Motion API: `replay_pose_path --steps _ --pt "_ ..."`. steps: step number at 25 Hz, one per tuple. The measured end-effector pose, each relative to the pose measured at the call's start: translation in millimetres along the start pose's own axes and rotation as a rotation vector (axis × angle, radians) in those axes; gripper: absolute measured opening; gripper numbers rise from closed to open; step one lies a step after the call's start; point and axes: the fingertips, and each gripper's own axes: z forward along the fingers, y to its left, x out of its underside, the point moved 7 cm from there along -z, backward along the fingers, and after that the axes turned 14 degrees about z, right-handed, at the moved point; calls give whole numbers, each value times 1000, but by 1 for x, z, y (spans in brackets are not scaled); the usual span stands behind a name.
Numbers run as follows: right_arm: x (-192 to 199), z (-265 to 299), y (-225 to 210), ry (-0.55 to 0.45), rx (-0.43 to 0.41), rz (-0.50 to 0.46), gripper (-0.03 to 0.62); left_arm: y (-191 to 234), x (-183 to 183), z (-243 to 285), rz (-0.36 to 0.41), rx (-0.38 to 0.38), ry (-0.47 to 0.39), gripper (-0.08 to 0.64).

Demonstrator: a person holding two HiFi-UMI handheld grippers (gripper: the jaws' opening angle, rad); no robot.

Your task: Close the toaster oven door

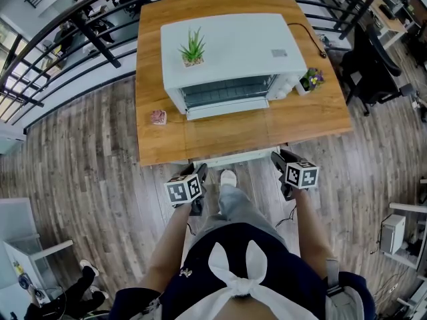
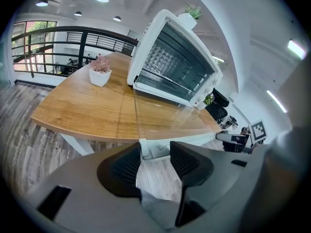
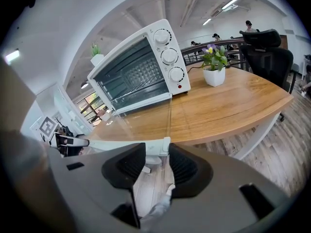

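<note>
toaster oven door [image 1: 230, 135]: glass; lying open flat | left claw [image 2: 155, 148]: spread | right claw [image 3: 156, 149]: spread

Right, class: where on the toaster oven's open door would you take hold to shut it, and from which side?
Grip the white handle bar on the free front edge. The door lies open and flat over the table, hinged at the toaster oven, so come from the near side, where the bar reaches the table's edge.
</note>
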Motion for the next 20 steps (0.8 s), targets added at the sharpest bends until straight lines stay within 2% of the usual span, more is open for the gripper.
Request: replay_pose_path --steps 20 --pt "-8 -12 9 -60 -18 4 160 -3 -10 -13 -22 11 -56 201"
